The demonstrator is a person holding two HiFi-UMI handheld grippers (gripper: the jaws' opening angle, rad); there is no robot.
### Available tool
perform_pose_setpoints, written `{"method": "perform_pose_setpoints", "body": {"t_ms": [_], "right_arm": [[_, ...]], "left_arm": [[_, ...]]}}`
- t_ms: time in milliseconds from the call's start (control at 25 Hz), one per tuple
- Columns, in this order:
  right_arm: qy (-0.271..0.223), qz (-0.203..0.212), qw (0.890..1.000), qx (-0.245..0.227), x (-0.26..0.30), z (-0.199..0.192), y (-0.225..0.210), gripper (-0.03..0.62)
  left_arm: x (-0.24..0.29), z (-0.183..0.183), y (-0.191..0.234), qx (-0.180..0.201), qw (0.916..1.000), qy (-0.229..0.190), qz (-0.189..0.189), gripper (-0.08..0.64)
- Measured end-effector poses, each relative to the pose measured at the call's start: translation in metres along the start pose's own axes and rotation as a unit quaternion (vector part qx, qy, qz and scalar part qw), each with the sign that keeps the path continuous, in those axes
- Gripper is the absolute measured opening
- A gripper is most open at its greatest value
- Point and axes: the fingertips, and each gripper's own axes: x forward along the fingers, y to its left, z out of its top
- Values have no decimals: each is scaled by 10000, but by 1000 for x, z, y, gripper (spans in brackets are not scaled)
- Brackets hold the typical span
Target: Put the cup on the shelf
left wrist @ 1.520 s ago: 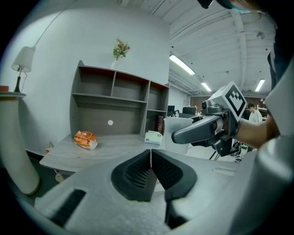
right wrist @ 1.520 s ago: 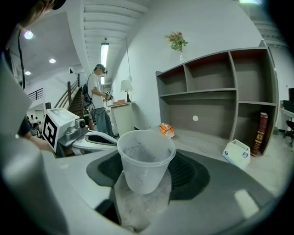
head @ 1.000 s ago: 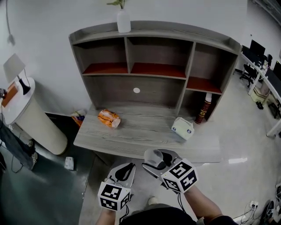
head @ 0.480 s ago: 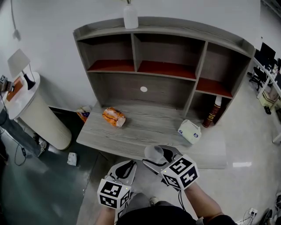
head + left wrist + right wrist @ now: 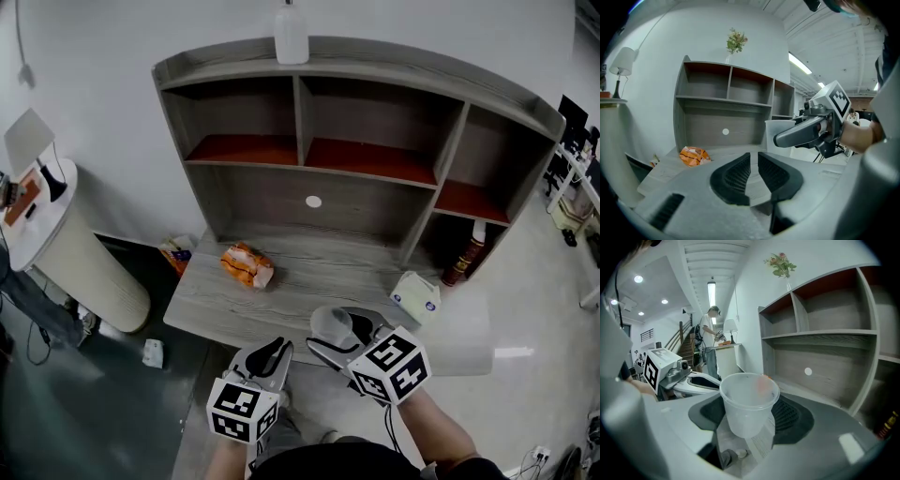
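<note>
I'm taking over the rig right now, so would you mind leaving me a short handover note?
Left gripper: empty, jaws only slightly apart, beside the right one.
Right gripper: closed on the clear cup, which is upright.
Shelf: ahead, above the desk; the cup is at the desk's near edge.
Done: cup is in hand.
Left: carry it to the shelf, set it down, release.

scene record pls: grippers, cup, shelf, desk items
right gripper: fingers clamped on clear plastic cup, upright
left gripper: fingers narrowly apart, nothing between
cup place: near the desk front edge, not yet on the shelf
shelf: three upper compartments bare; vase on top
desk: orange snack bag, white pack
lower right compartment: dark bottle
</note>
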Motion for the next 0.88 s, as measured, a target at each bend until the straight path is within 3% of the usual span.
{"method": "perform_pose_setpoints", "body": {"t_ms": [400,880], "right_arm": [[34,-131,9999,4,69,51,-24,295],[121,-359,9992,124,114,87,-42,293]], "left_arm": [[24,34,83,6,9998,-71,-166,51],[44,60,137,152,9986,-61,-513,51]]}}
